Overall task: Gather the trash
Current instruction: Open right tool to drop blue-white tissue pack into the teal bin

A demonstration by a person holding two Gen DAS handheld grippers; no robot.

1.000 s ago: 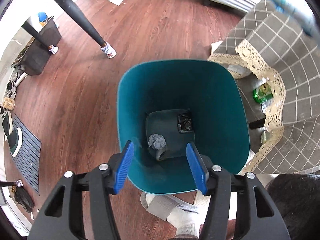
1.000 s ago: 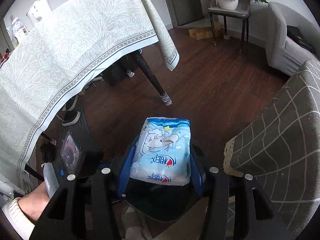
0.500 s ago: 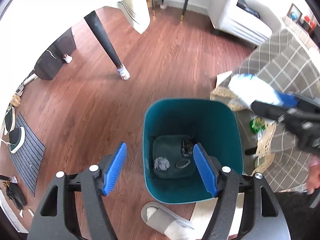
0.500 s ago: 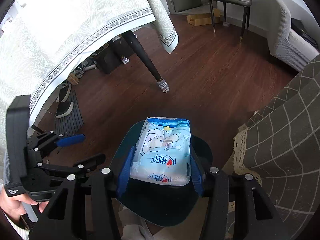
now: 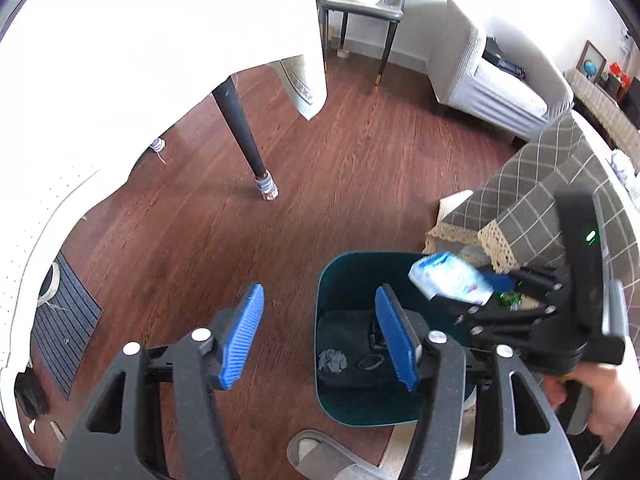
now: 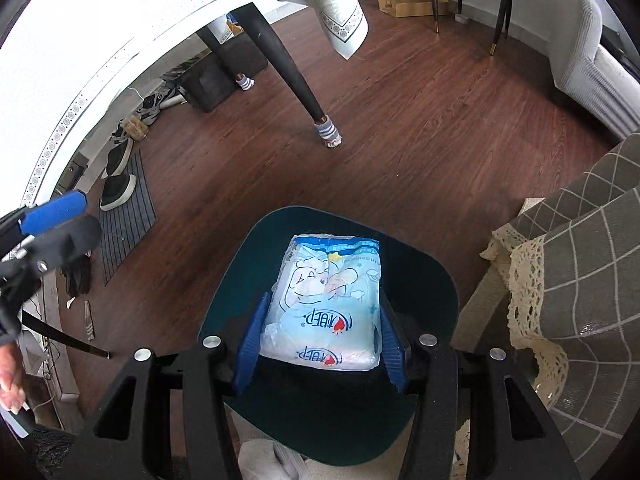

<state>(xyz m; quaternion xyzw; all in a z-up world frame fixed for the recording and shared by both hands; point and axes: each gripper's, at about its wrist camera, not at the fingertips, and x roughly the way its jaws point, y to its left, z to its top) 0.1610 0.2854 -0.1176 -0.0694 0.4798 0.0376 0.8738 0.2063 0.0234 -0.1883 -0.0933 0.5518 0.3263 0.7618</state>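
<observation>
Right gripper (image 6: 320, 340) is clamped on a pale blue tissue pack (image 6: 328, 300), held right over the open mouth of the teal bin (image 6: 436, 280). Red heart logos show on the pack; its lettering can't be read. Left gripper (image 5: 320, 336) hangs spread wide and empty, its right finger over the bin's rim. At 3 o'clock, the grey checked cloth (image 6: 592, 240) crowds the bin's edge. Wood floor (image 6: 400, 120) lies open toward 12, up to the desk leg (image 6: 288, 64).
</observation>
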